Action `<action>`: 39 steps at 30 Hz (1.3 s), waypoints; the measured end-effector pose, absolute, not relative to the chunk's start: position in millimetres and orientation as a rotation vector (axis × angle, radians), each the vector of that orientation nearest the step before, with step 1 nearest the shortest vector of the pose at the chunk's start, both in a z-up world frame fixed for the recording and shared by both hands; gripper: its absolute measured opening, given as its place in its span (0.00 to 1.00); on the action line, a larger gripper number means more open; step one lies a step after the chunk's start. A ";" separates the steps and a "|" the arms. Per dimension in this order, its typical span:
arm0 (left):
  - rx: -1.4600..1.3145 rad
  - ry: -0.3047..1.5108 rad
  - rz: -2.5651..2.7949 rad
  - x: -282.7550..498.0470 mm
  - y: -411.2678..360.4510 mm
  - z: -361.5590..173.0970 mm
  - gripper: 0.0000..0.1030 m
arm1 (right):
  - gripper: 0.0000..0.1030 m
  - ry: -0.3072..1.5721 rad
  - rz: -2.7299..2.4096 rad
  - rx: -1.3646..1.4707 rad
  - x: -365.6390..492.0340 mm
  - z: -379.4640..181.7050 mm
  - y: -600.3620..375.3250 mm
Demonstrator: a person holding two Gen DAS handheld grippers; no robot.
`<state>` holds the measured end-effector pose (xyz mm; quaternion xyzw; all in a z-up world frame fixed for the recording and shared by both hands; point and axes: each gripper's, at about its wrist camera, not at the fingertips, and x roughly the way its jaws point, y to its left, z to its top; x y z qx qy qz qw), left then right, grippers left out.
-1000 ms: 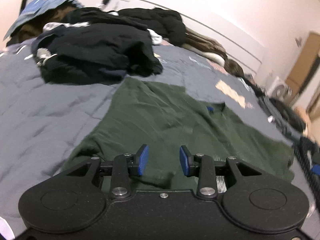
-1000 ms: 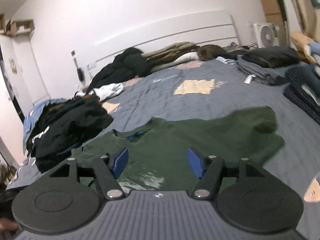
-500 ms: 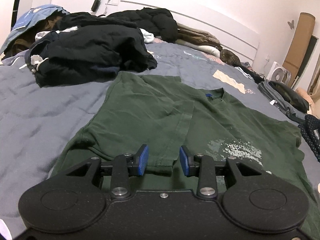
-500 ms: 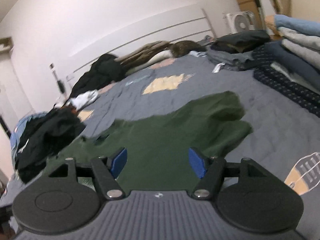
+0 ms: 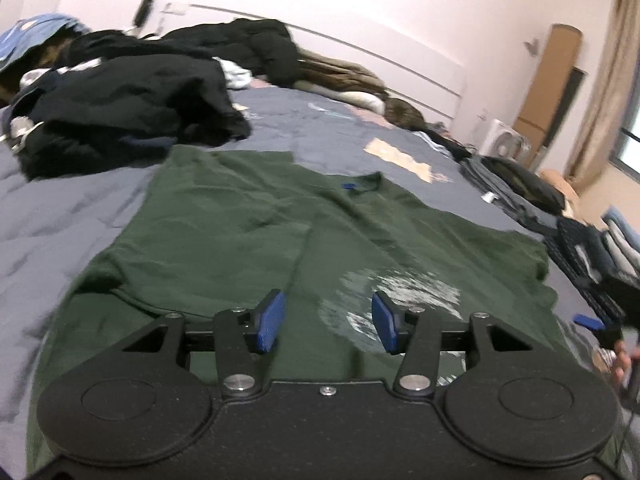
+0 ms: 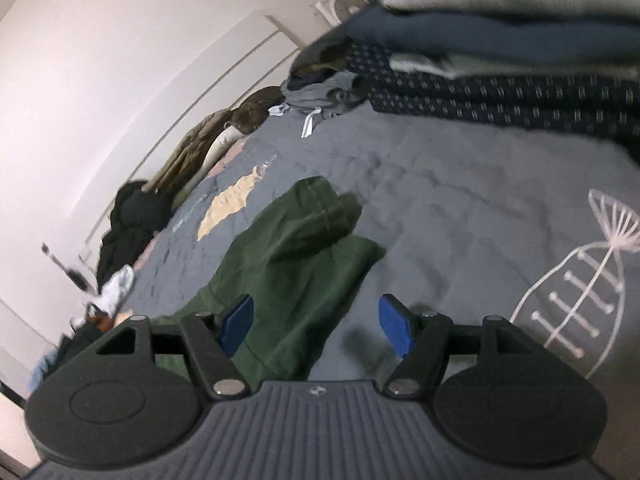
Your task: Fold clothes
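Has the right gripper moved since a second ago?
Yes. The right gripper has swung toward the shirt's sleeve end and rolled: the headboard now runs steeply tilted, and the folded stack fills the top.

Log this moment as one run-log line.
stage: green T-shirt flat on bed, left side folded in | left gripper: opening, empty, over hem | right gripper: open, empty, near right sleeve

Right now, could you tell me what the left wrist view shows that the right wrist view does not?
Only the left wrist view shows the shirt's print, its collar and the black pile. Only the right wrist view shows the folded stack and the fish drawing. Both show the green shirt on the grey bedspread, and an open gripper holding nothing: left, opening; right.
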<state>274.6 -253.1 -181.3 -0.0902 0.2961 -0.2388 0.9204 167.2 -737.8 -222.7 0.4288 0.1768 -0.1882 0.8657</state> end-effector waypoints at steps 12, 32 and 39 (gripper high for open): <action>-0.201 0.617 -0.486 275.0 -255.9 -185.5 0.47 | 0.70 0.301 -0.397 1.099 180.8 -253.4 -759.1; -0.046 0.608 -0.939 213.9 -312.4 -160.5 0.47 | 0.75 0.391 -0.395 0.925 219.2 -249.6 -756.3; -0.036 0.625 -0.899 217.5 -312.2 -167.6 0.48 | 0.07 0.413 -0.406 0.934 218.0 -251.1 -758.5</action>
